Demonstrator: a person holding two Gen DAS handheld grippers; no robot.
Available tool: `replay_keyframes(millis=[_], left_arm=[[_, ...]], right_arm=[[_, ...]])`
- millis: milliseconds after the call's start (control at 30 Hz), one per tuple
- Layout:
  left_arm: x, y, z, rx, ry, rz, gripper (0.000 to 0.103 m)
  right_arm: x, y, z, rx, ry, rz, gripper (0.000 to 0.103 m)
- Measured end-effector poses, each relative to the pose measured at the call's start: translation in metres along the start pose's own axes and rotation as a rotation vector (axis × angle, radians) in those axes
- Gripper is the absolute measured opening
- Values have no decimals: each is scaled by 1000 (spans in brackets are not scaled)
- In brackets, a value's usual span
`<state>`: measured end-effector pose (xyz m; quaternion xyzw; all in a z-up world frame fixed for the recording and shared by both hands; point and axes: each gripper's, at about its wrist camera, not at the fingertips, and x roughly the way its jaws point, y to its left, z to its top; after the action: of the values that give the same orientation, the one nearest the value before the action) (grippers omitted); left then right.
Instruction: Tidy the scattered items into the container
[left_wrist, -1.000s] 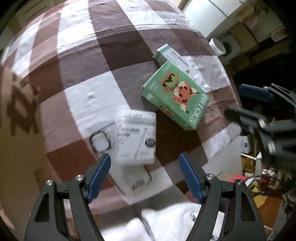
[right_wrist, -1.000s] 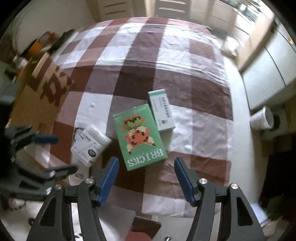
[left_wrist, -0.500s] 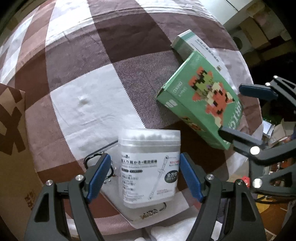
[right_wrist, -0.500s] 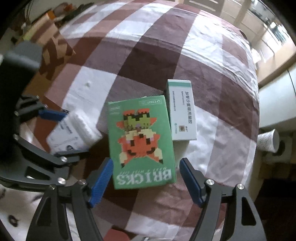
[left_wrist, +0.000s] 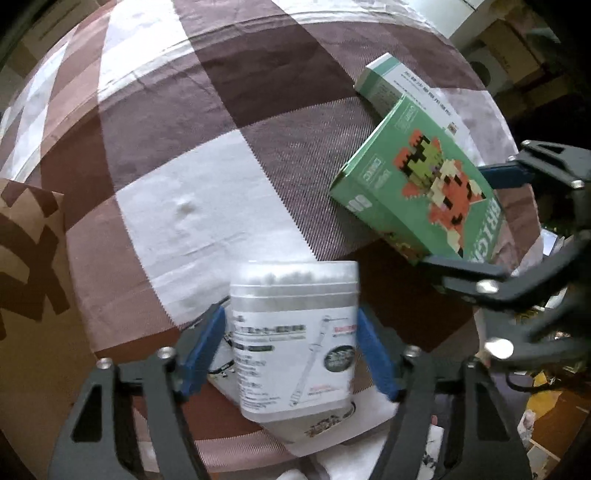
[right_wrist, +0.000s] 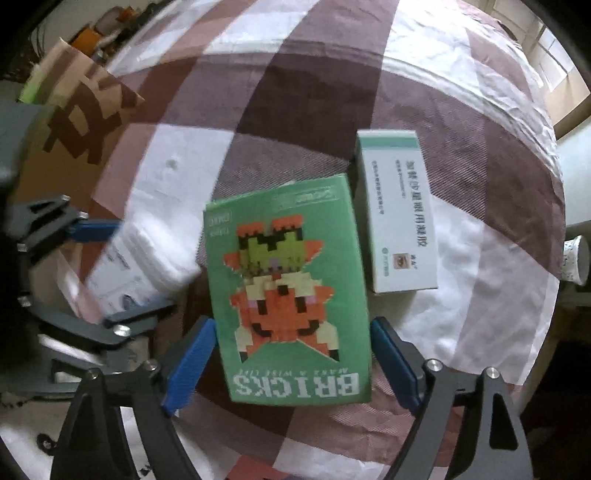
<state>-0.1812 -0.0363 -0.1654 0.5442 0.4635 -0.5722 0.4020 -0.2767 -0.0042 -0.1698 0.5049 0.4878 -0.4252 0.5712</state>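
Note:
A clear cotton-swab tub (left_wrist: 295, 339) lies on the checked cloth between the blue fingers of my left gripper (left_wrist: 291, 354), which is open around it; contact is unclear. The tub also shows in the right wrist view (right_wrist: 144, 266). A green BRICKS box (right_wrist: 291, 299) lies flat between the open fingers of my right gripper (right_wrist: 291, 358), not gripped. It also shows in the left wrist view (left_wrist: 424, 192), with the right gripper (left_wrist: 476, 221) straddling its end. A white-and-green medicine box (right_wrist: 399, 214) lies beside it. A brown cardboard box (right_wrist: 77, 122) stands at the left.
The brown-and-white checked cloth (left_wrist: 192, 206) covers the surface. A flat white packet (left_wrist: 325, 424) lies under the tub near the front edge. A paper cup (right_wrist: 576, 258) stands off the right edge, on the floor side.
Both grippers have moved forward and down. The tub now sits between my left fingers, and the BRICKS box sits between my right fingers. Both objects look larger and closer.

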Motion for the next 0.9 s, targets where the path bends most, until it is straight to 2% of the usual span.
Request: replay_keyframes(millis=[100,233,467,900], left_arm=[[1,7,-2,-13,-2,-9,68],[1,10,-3,-19,-7,-28,67],[-5,15,-8,-21,-14,-48,67],[-57,3,-20,22,-66,-41,67]], right_arm=[[10,8,2,-9,8,-66,87],[13,18,-1,4,-16,-92,83],[-4,9,-16,166,-24,2,82],[-68,12,-35,247,-105,-24,82]])
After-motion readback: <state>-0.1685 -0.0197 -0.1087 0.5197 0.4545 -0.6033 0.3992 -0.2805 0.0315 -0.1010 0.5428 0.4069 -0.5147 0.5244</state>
